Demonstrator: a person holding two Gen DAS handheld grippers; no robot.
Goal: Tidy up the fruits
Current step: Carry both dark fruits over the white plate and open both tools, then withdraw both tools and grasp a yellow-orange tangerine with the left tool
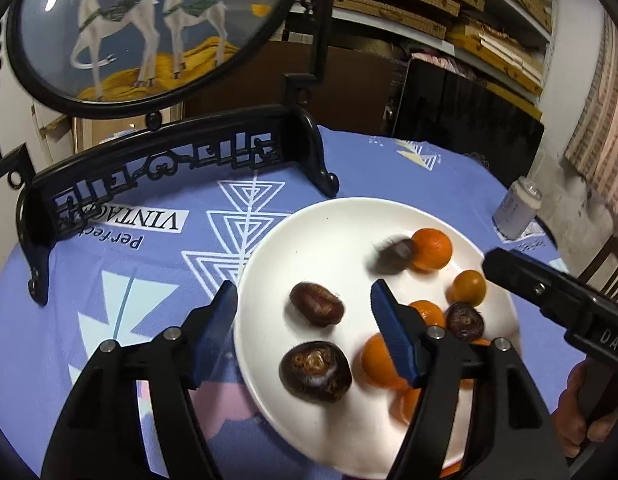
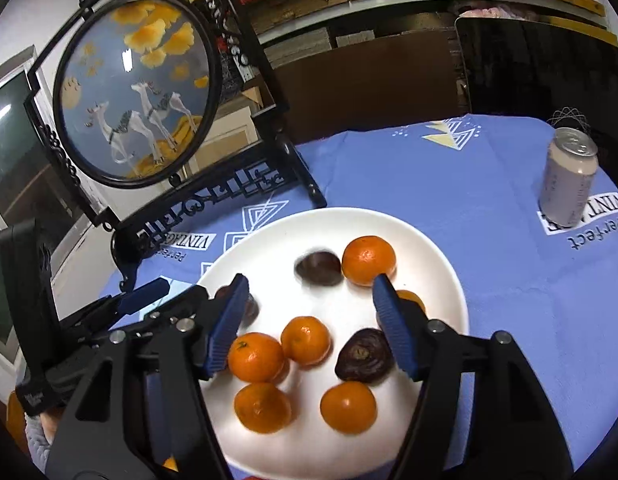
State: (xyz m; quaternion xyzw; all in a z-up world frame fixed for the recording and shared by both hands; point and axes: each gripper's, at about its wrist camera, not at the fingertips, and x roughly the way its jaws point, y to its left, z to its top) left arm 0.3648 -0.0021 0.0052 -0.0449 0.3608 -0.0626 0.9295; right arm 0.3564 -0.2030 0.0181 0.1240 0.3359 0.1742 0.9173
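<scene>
Between the left fingers [image 1: 303,316], which stand apart and empty, lie two brown fruits [image 1: 316,308] on the white plate [image 1: 309,220]. Between the right fingers [image 2: 309,312], likewise apart and empty, lie oranges [image 2: 256,357] and another brown fruit [image 2: 363,356]. One brown fruit beyond both finger pairs appears blurred, probably rolling. Oranges are judged light, firm and round, so likely to roll; grip across the widest part. Brown fruits look softer; close gently. Only the right view shows the can [image 2: 569,178] on the desk [image 2: 449,184]; the left view shows the right gripper's handle and hand [image 1: 581,412].
</scene>
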